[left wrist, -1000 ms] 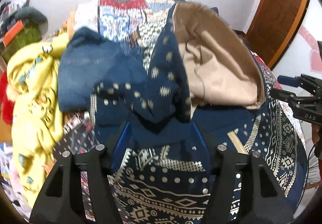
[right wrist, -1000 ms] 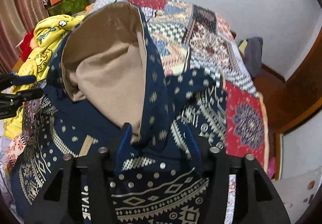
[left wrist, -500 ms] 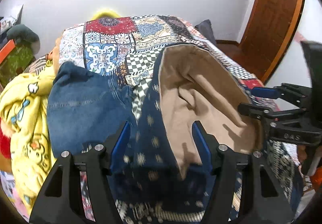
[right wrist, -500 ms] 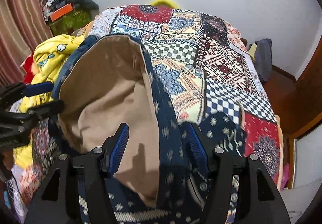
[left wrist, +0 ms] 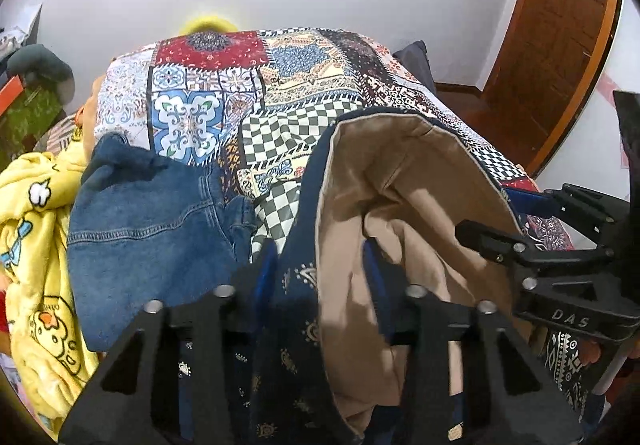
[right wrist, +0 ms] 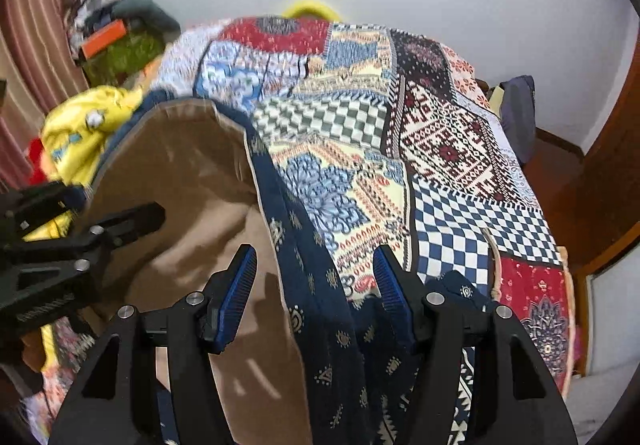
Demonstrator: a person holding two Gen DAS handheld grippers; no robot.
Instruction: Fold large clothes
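Observation:
A large navy patterned garment with a tan lining lies on the patchwork bed; it also shows in the right wrist view. My left gripper is open, its blue pads either side of the garment's raised navy edge. My right gripper is open, its pads astride the other navy edge. Each gripper appears in the other's view: the right gripper at the right, the left gripper at the left.
Blue jeans and a yellow cartoon-print blanket lie left of the garment. The patchwork bedcover stretches to the wall. A wooden door stands at the right. Cluttered boxes sit at the far left.
Both grippers rose and moved forward over the garment toward its tan-lined opening. The grippers have come closer together. Both stay open.

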